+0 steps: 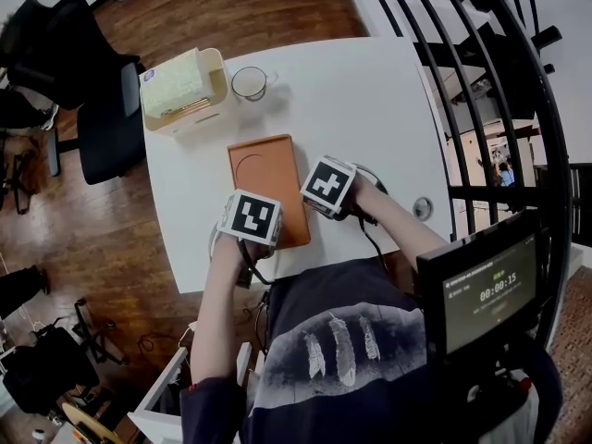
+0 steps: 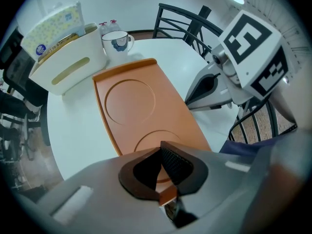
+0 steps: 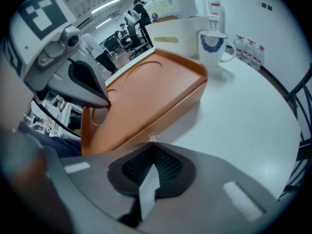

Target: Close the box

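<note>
The orange box lies flat on the white table with its lid down; two round hollows mark the lid. My left gripper is shut, its tips resting on the lid near the near-left corner. Orange shows through the slit between its jaws. My right gripper is shut too, low over the table beside the box's right long side, with its pointed tips at that edge. In the head view both marker cubes hide the jaws.
A white basket with a tissue pack stands beyond the box at the back left, with a mug next to it. A small round disc lies near the table's right edge. A black railing runs at the right, an office chair at the left.
</note>
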`<state>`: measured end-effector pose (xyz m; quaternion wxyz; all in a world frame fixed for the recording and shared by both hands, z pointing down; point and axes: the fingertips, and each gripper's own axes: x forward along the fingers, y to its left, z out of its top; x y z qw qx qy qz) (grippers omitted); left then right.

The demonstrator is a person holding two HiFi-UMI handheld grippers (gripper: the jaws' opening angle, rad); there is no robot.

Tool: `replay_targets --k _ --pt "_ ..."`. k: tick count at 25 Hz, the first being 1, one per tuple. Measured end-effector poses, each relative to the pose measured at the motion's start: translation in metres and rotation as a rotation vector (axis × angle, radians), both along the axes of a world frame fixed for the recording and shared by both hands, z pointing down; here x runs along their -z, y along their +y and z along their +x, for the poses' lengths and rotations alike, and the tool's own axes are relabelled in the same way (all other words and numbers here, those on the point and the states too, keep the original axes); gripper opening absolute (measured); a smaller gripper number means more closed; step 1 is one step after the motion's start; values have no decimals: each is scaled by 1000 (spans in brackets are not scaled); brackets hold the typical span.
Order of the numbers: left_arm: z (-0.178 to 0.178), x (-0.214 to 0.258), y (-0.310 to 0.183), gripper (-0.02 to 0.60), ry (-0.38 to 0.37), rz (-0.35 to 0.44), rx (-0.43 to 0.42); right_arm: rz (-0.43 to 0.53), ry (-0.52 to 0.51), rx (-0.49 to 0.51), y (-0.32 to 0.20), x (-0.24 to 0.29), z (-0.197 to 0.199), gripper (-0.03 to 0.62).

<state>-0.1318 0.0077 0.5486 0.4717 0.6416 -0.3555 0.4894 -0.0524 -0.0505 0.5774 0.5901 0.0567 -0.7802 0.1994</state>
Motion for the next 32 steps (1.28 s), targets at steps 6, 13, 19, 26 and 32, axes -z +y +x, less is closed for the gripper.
replay_targets --k 6,13,19,26,32 --pt "1 -3 -2 15 3 21 4 56 -30 -36 -33 6 -12 5" --pt "1 -4 -1 15 14 24 -17 106 -54 14 -40 6 -32 3" --pt "0 -2 -3 15 12 18 -31 82 -61 -42 -43 2 -28 3" --pt "1 -2 0 15 16 17 -30 217 29 -114 -80 37 28 5" --pt "3 -2 1 15 5 26 -57 169 -60 -162 -66 59 44 5"
